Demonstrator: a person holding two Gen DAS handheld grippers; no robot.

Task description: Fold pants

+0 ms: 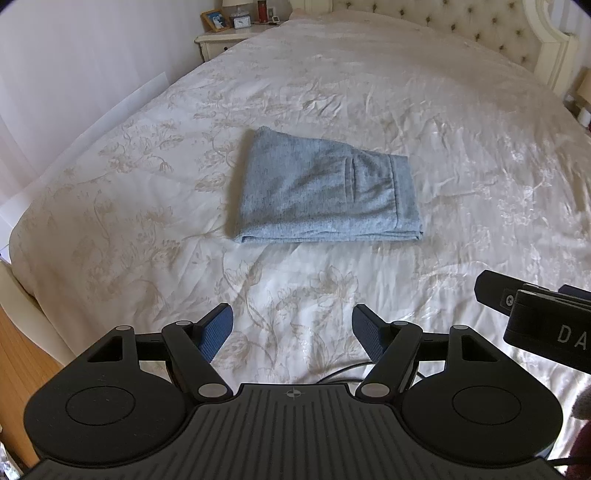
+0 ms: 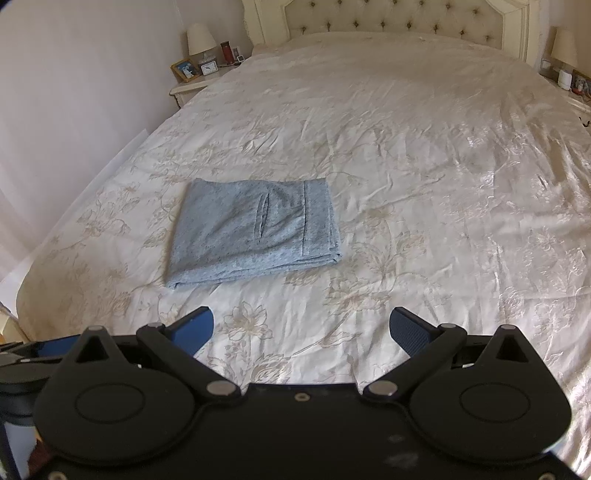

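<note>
Pants (image 1: 325, 192) lie folded on the bed (image 1: 461, 147); both grippers (image 1: 291, 332) (image 2: 301, 328) hang short of them, jaws apart, empty. Folding looks finished; nothing more needed.

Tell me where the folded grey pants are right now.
The grey pants lie folded on the bedspread, beyond both open grippers and touching neither; centre in the left wrist view, left of centre in the right's.

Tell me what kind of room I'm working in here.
A bedroom, most likely in a home: a wide bed with a tufted headboard, a nightstand carrying a lamp and clock, and the folded grey pants lying on the bedspread.
</note>
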